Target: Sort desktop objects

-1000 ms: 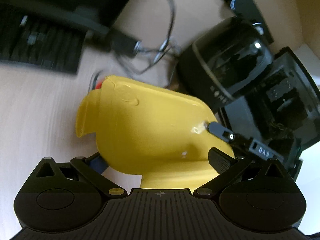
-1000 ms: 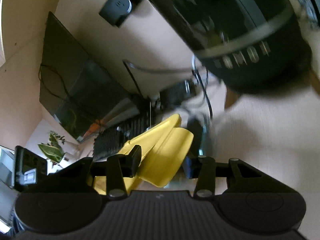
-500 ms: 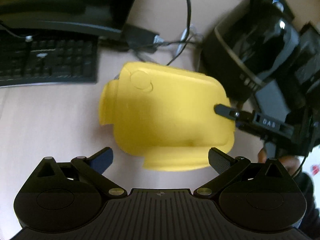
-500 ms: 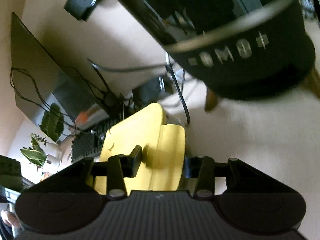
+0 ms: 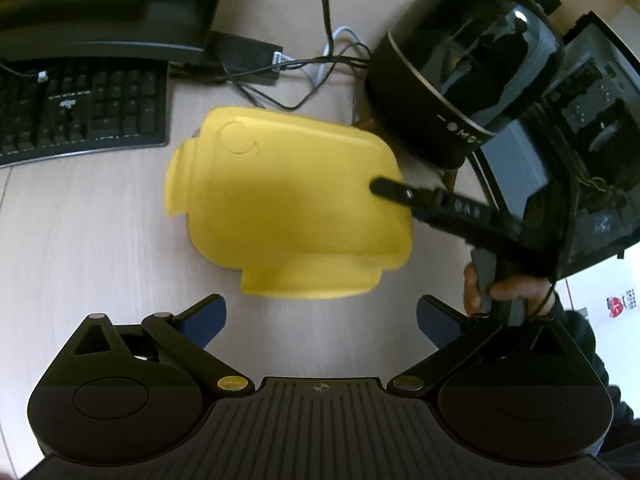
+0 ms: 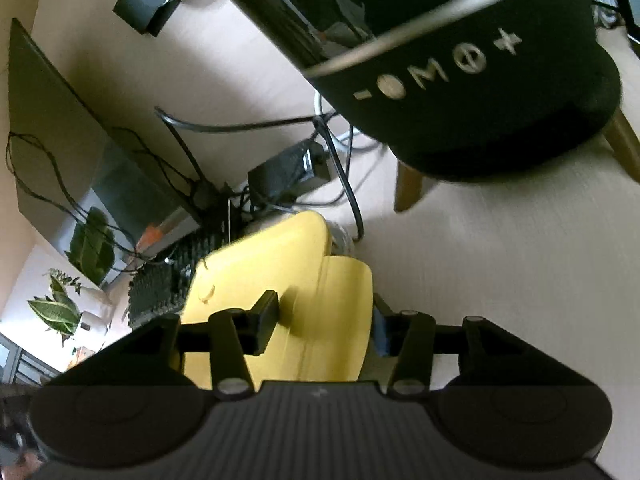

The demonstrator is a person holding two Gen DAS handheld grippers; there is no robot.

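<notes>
Around it: a black keyboard (image 5: 80,108) lies to the left of the yellow lid (image 5: 288,208) and a big round black speaker (image 5: 464,64) stands on wooden legs to its right. A dark monitor (image 5: 104,0) is behind the keyboard. A small black box (image 5: 248,58) with tangled cables (image 5: 320,64) lies just behind the lid. A dark open case (image 5: 592,128) stands at the far right.
In the way: the speaker is near the lid's right back corner. The cables run close to its back edge.
Yellow lid: it lies flat on the pale wooden desk (image 5: 80,248), between the keyboard and the speaker.
Left tongs (image 5: 320,316): wide open with nothing between them. They hang over the desk in front of the lid, not touching it.
Right tongs (image 6: 324,320): they sit around the lid's right edge, one finger (image 6: 266,314) on top. Their jaws have just been opening. I cannot tell if they press on the lid. A hand (image 5: 508,292) in a dark sleeve holds them.
Changed: a second ago the lid stood tilted up between the left tongs. Now it is flat and the left tongs have let go.
Which way it points: its long side runs left to right in the left view. The small tab faces the left tongs. The round mark is at the back left.
</notes>
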